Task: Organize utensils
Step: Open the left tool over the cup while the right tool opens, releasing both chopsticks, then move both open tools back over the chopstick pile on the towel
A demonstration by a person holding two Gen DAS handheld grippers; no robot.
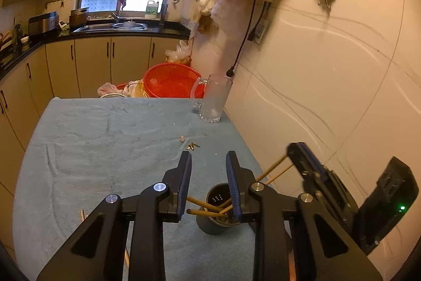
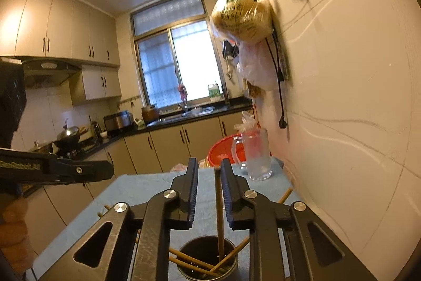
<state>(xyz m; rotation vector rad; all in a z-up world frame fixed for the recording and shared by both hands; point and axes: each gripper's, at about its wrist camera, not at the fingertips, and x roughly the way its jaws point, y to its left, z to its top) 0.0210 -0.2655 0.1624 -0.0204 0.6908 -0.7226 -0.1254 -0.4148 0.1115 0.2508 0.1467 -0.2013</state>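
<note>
A dark round utensil cup (image 1: pixel 210 221) stands on the blue-grey cloth near the table's front right corner, with several wooden chopsticks (image 1: pixel 204 204) leaning in it. My left gripper (image 1: pixel 208 154) hovers over it, jaws apart, nothing between the pads. Two chopsticks (image 1: pixel 275 170) slant out of the cup toward the wall, beside my right gripper (image 1: pixel 296 149). From the right wrist, the cup (image 2: pixel 229 269) sits just below my right gripper (image 2: pixel 209 161). One chopstick (image 2: pixel 219 204) stands upright in the gap, close to the right finger and not clamped. The left gripper (image 2: pixel 105 170) is at the left.
A frosted glass mug (image 1: pixel 214 99) stands at the table's far right corner, with a red basin (image 1: pixel 171 80) behind it. A loose chopstick (image 1: pixel 83 215) lies on the cloth (image 1: pixel 92 149) at the left. Crumbs (image 1: pixel 192 146) lie mid-table. The tiled wall (image 1: pixel 329 96) runs close along the right.
</note>
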